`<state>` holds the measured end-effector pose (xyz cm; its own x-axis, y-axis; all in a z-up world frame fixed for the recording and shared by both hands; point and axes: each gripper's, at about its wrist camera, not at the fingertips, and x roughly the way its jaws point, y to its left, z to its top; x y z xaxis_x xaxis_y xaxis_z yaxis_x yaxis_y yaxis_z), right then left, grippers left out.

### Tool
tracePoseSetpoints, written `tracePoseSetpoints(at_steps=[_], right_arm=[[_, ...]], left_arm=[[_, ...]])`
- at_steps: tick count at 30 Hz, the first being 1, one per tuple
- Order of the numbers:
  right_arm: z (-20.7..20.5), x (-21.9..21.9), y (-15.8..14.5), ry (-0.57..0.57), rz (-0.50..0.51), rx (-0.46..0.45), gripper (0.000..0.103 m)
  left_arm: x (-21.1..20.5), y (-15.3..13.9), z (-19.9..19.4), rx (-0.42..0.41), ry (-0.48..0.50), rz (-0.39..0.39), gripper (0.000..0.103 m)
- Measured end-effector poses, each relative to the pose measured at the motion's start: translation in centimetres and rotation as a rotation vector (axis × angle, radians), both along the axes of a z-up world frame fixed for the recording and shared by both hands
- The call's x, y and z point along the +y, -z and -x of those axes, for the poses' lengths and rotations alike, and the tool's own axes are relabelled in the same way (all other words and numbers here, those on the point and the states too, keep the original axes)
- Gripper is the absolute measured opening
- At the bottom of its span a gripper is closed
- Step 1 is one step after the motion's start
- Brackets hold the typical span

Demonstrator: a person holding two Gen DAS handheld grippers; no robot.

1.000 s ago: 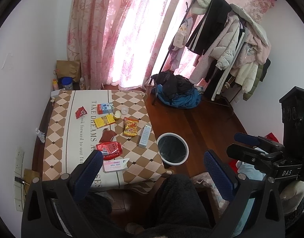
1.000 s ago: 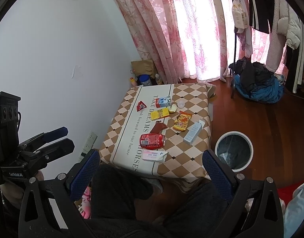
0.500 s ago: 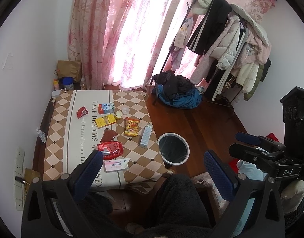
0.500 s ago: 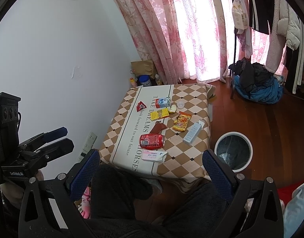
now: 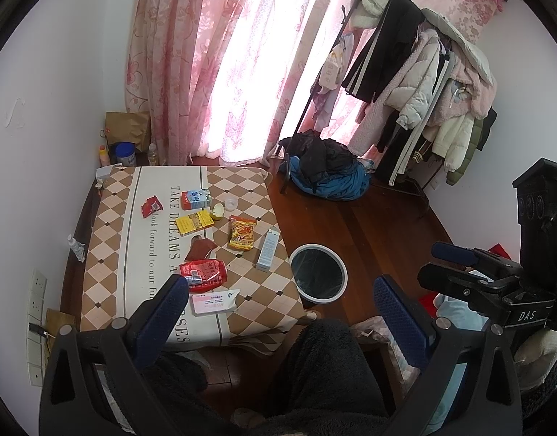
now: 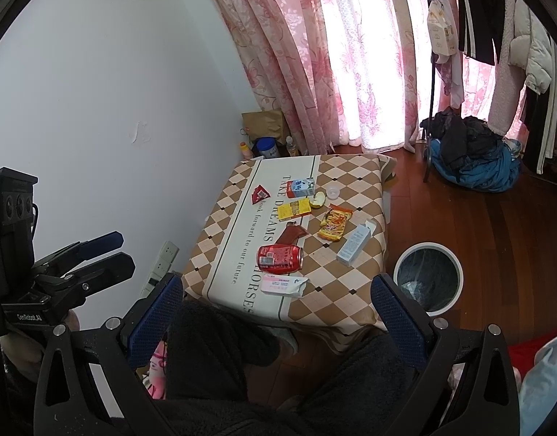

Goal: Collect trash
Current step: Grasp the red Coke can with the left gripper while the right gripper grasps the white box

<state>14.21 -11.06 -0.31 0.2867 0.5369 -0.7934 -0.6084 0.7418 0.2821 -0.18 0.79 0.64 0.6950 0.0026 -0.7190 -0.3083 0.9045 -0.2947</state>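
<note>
Left claw (image 5: 280, 301) wide, empty, held above the person's lap. Checked-cloth tabletop (image 5: 107, 254) carries trash: crushed red drink can (image 5: 204, 272), yellow snack packet (image 5: 242, 232), pale blue carton (image 5: 268, 250). Round white-rimmed bin (image 5: 318, 278) on floor just beside tabletop. Right claw (image 6: 276, 299) wide, empty.

**Litter on a checked tablecloth, bin on the floor beside it**

A red can (image 6: 279, 258) lies on its side on the table (image 6: 220, 225). Just nearer than the can lies a pink-white packet (image 6: 285, 285); beyond it, a yellow snack bag (image 6: 335, 223). A white-rimmed bin (image 6: 428, 277) stands right of the table.
</note>
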Motion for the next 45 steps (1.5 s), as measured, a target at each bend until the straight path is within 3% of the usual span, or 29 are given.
tracePoseSetpoints(at_steps=[3, 8, 12, 17, 22, 25, 29, 32, 35, 36, 41, 45], right_arm=[[0.1, 0.2, 0.0, -0.002, -0.004, 0.000, 0.103], [-1.0, 0.2, 1.2, 0.063, -0.014, 0.006, 0.103], [-4.1, 0.5, 5.2, 0.154, -0.002, 0.068, 0.103], [-10.1, 2.0, 13.3, 0.261, 0.031, 0.194, 0.103], [-15.3, 3.7, 23.2, 0.325, 0.088, 0.345, 0.099], [-17.9, 4.9, 29.0, 0.345, 0.138, 0.428, 0.087], [-19.1, 5.3, 33.1, 0.361, 0.171, 0.495, 0.087], [-19.6, 5.4, 35.0, 0.360, 0.193, 0.517, 0.087], [-20.1, 5.5, 36.6, 0.368, 0.202, 0.538, 0.087], [-20.2, 5.5, 37.0, 0.377, 0.202, 0.546, 0.087], [-21.5, 5.9, 38.8, 0.405, 0.193, 0.562, 0.087], [-22.6, 6.9, 39.7, 0.424, 0.189, 0.551, 0.087]], left_arm=[[0.1, 0.3, -0.3, 0.012, -0.017, -0.020, 0.103], [2.5, 3.5, -2.5, 0.109, -0.145, -0.152, 0.103], [6.0, 8.9, -5.5, 0.226, -0.209, -0.168, 0.103], [9.5, 16.5, -8.8, 0.375, -0.220, -0.154, 0.103], [10.3, 24.4, -12.7, 0.564, -0.024, -0.218, 0.103], [9.5, 28.4, -15.1, 0.651, 0.147, -0.296, 0.102], [8.0, 32.5, -17.4, 0.727, 0.378, -0.415, 0.102], [7.8, 35.0, -18.9, 0.778, 0.480, -0.419, 0.102], [8.3, 35.5, -20.0, 0.770, 0.509, -0.383, 0.098], [8.5, 35.7, -20.2, 0.774, 0.513, -0.369, 0.088], [9.5, 35.9, -20.4, 0.759, 0.508, -0.333, 0.088], [10.9, 35.9, -21.0, 0.753, 0.410, -0.322, 0.088]])
